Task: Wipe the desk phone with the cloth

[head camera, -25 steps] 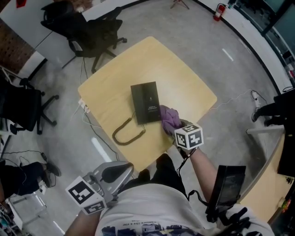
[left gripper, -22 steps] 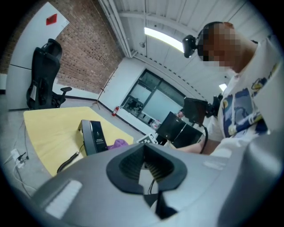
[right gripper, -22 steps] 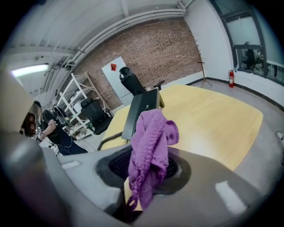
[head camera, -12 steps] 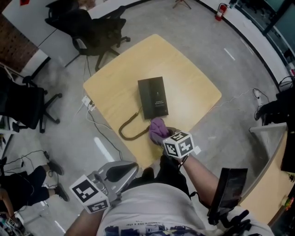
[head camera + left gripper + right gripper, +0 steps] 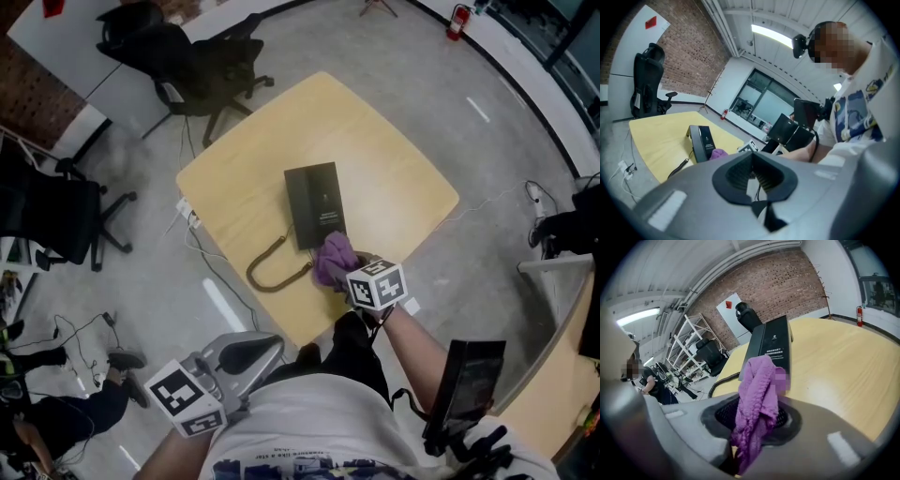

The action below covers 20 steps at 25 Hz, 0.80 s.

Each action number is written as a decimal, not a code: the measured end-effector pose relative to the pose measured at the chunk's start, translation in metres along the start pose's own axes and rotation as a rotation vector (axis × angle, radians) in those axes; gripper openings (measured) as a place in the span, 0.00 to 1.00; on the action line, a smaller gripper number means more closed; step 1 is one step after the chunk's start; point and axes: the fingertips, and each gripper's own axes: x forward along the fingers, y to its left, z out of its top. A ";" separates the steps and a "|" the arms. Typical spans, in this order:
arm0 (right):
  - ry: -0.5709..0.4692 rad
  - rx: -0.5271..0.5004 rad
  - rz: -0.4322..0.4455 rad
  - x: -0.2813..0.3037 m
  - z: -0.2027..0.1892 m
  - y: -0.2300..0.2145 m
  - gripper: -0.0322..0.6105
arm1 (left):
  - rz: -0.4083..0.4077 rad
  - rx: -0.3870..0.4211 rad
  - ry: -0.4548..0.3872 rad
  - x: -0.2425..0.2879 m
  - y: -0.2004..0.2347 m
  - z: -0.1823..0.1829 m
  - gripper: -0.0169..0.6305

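Purple cloth (image 5: 757,394) clamped in right gripper (image 5: 351,270) jaws, hiding desk phone (image 5: 316,204) near edge; left gripper (image 5: 753,174) jaws closed, empty.

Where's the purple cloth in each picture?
Head view: the purple cloth is just below the middle, at the near end of the black desk phone.
Left gripper view: a small purple lump left of middle, right beside the phone.
Right gripper view: big, at bottom middle, in front of the phone.
Shared landmark: the black desk phone.
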 end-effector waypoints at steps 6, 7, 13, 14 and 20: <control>0.004 -0.005 -0.001 -0.006 0.005 -0.013 0.22 | 0.007 0.007 0.029 0.012 0.009 0.016 0.04; 0.005 -0.007 -0.003 -0.007 0.004 -0.015 0.22 | 0.001 0.005 0.032 0.016 0.009 0.017 0.04; 0.013 -0.012 -0.010 -0.021 0.000 -0.032 0.22 | -0.033 0.011 0.044 0.045 0.003 0.027 0.04; 0.019 -0.018 -0.012 -0.023 0.000 -0.035 0.22 | -0.037 0.012 0.046 0.049 0.003 0.029 0.04; 0.040 -0.048 -0.027 -0.032 0.001 -0.053 0.22 | -0.049 0.013 0.058 0.068 0.004 0.036 0.04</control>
